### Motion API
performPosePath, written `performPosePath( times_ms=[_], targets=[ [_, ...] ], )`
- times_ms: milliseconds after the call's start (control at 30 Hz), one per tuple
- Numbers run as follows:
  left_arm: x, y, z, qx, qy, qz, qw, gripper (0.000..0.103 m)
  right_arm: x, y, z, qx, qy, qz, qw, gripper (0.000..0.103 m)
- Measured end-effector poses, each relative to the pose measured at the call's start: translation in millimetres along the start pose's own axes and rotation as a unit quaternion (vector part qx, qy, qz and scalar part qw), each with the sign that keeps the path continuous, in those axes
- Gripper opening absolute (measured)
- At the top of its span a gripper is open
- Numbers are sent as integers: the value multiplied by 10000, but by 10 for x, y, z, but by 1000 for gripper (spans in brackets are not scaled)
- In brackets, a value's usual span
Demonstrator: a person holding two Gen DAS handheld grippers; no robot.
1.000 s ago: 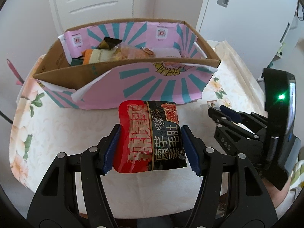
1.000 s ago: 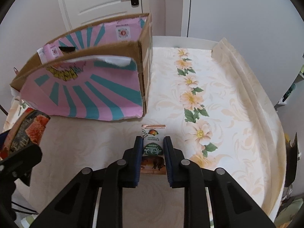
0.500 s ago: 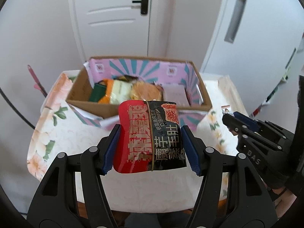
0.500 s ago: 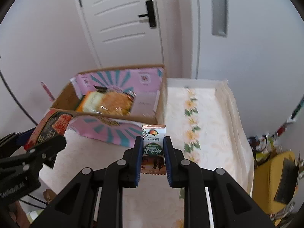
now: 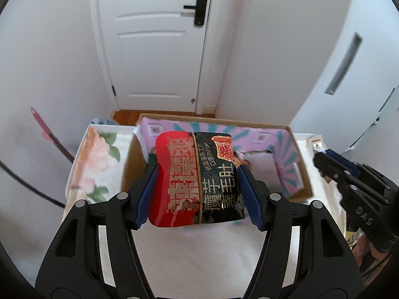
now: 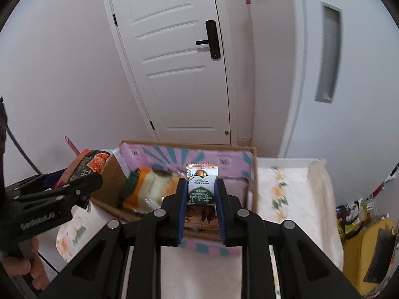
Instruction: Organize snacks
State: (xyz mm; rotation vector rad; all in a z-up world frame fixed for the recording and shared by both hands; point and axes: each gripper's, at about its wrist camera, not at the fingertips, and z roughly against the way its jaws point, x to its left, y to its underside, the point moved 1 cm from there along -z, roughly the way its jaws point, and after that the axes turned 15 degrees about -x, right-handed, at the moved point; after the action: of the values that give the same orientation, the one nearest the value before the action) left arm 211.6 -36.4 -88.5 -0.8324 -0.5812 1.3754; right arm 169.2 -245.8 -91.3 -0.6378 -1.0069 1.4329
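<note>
Red-and-black snack bag [image 5: 197,178], glossy, upright, frame centre in left wrist view, overlapping the open pink-and-teal cardboard box [image 5: 303,164] behind. Small white-green sachet [image 6: 201,189] upright, centre of right wrist view. Orange-yellow packet [image 6: 147,190] lies inside box.

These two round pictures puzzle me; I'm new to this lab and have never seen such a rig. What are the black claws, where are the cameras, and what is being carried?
There is no robot here: a person holds one handheld gripper in each hand, and a wide-angle camera on each looks forward along its two fingers. In the left camera's picture the left gripper clamps a red and black snack bag. In the right camera's picture the right gripper pinches a small white and green packet. Both hang over a cardboard box with a pink and teal lining, already holding snacks, which stands on a table with a floral cloth.
</note>
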Motion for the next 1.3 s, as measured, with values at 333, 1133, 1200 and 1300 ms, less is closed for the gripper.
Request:
performPosePath(
  times_ms=[333, 1133, 1200, 1300],
  targets=[
    [287, 27, -875, 865, 522, -286, 9945, 62, 185, -89, -540, 255, 372, -374, 9983, 20],
    [644, 65, -677, 528, 473, -524, 9961, 103, 266, 19, -1426, 1284, -67, -854, 9880, 34],
    [675, 63, -634, 475, 410, -481, 9969, 103, 261, 16, -1432, 1246, -18, -908, 9880, 83],
    [702, 86, -519, 383, 304, -402, 9980, 103, 262, 9, -1348, 1155, 14, -895, 9893, 85]
  ],
)
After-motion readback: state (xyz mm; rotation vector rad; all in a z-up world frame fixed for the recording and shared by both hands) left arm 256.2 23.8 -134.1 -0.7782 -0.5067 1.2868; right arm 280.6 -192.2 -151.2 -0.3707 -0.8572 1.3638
